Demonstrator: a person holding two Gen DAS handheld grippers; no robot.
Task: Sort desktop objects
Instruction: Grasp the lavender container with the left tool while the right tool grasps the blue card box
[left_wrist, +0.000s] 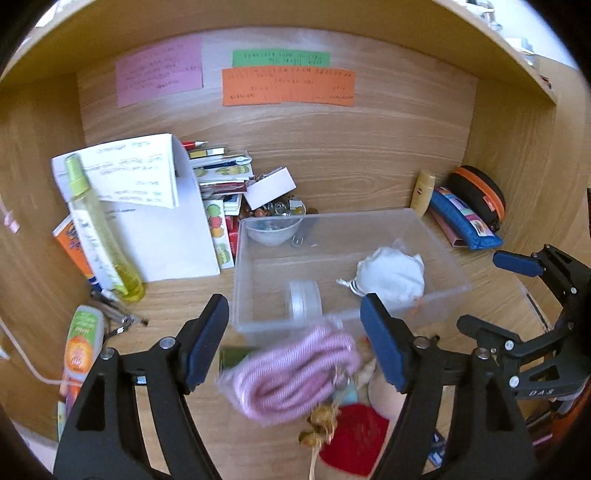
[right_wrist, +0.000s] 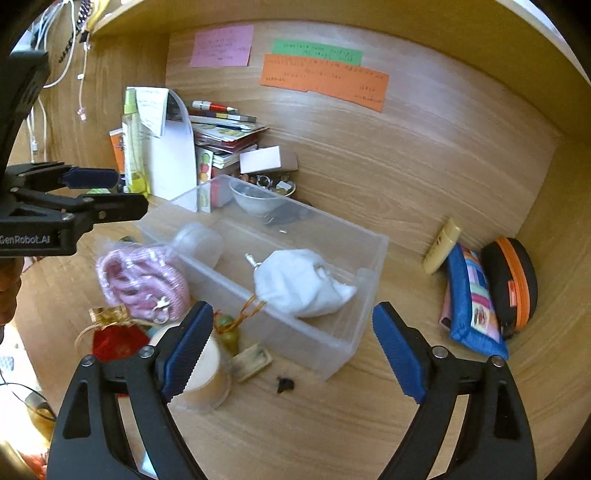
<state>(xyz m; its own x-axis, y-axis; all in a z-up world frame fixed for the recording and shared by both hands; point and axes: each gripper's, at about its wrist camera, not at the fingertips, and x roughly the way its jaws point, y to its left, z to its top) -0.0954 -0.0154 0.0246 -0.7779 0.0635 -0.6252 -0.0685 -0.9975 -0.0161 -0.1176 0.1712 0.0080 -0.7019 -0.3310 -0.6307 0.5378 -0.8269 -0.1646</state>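
Pink cord coil (left_wrist: 291, 373) blurred (bagged?) between spread left tool (left_wrist: 295, 347), right tool (right_wrist: 291, 350) likewise spread.

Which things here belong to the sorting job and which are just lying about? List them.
Job: clear plastic bin; white cloth pouch and round clear container inside it; pink cord bundle, red pouch beside it.

Lying about: wall notes; book stack; spray bottle; blue pencil case.

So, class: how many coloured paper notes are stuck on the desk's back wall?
3: a pink note at the left, a green note to its right, and an orange note directly below the green one. None looks hidden.
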